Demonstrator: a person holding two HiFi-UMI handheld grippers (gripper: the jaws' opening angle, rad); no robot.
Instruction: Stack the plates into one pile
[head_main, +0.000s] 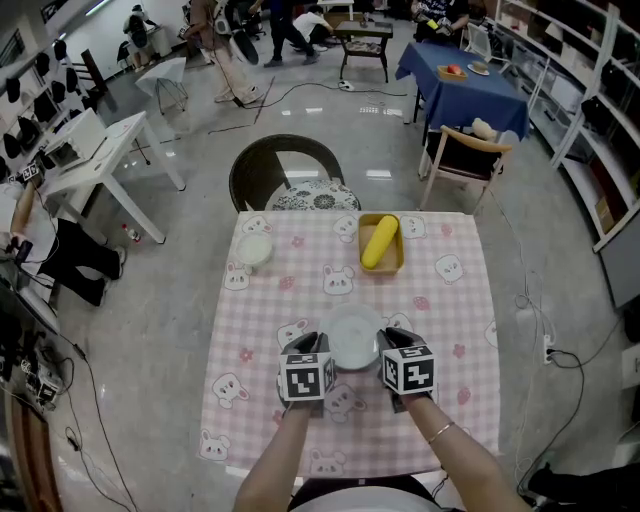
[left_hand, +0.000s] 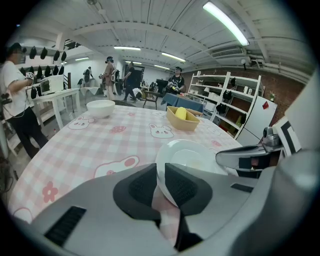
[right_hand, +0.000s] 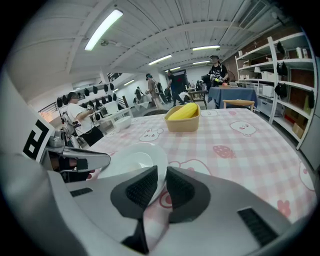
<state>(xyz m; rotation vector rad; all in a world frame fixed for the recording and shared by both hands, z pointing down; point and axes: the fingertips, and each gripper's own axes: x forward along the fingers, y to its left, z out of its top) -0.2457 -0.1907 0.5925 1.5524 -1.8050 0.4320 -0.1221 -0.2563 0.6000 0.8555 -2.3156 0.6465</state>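
Note:
A white plate (head_main: 352, 340) lies in the middle of the pink checked table (head_main: 450, 300), held from both sides. My left gripper (head_main: 324, 350) is shut on its left rim; in the left gripper view the rim of the plate (left_hand: 192, 156) runs between the dark pads (left_hand: 142, 187). My right gripper (head_main: 384, 350) is shut on the right rim, and the right gripper view shows the plate (right_hand: 131, 162) edge squeezed between its pads (right_hand: 180, 187). A second white plate (head_main: 253, 250) sits apart near the far left of the table.
A yellow bowl (head_main: 381, 262) holding a long yellow item (head_main: 380, 240) stands at the far middle of the table. A dark round chair (head_main: 285, 170) with a patterned cushion is behind the far edge. A white desk (head_main: 100, 150) stands to the left.

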